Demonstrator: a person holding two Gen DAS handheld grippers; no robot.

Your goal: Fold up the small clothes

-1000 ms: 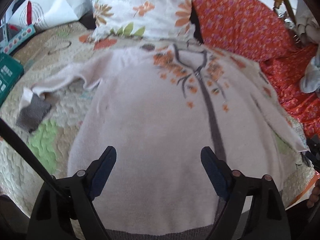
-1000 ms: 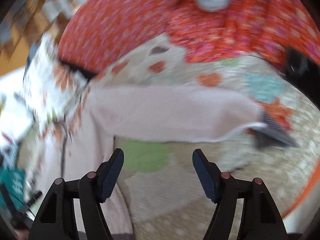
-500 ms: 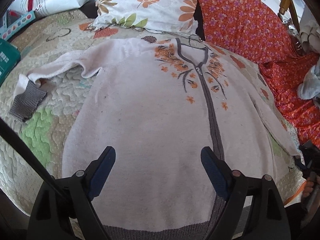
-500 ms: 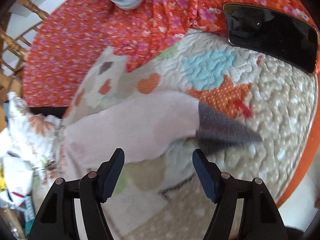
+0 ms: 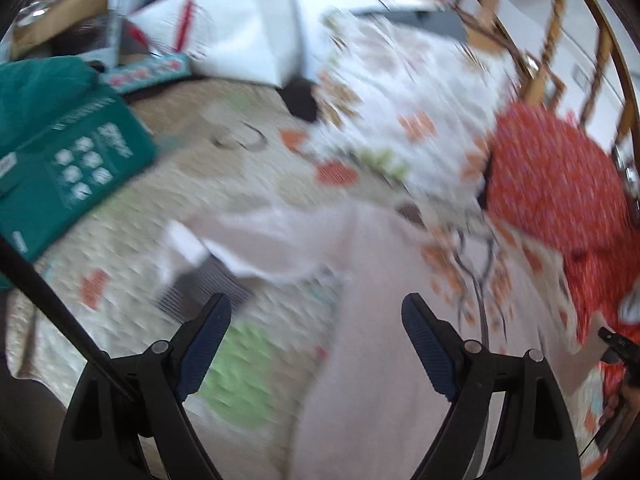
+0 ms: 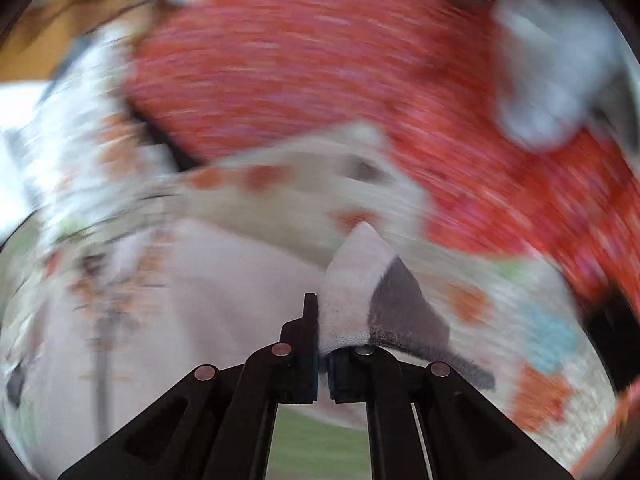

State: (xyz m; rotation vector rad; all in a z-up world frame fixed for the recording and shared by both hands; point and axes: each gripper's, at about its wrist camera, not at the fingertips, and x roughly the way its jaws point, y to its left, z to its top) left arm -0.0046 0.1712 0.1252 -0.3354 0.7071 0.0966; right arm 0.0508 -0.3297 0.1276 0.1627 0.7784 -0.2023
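Right gripper (image 6: 323, 344) clenches the grey-cuffed sleeve (image 6: 372, 288) of a pale pink cardigan (image 5: 384, 320) at lower centre of its blurred frame. Left gripper (image 5: 316, 340) hangs spread wide and released above the cardigan, which sprawls across a patchwork quilt (image 5: 132, 256).

Pale pink zip cardigan (image 5: 384, 320) w/ orange leaf print lies flat, gray-cuffed sleeve end (image 6: 384, 300) lifted.

Black hand-held gripper (image 5: 316, 344), blue ribbed pads (image 5: 426, 344)
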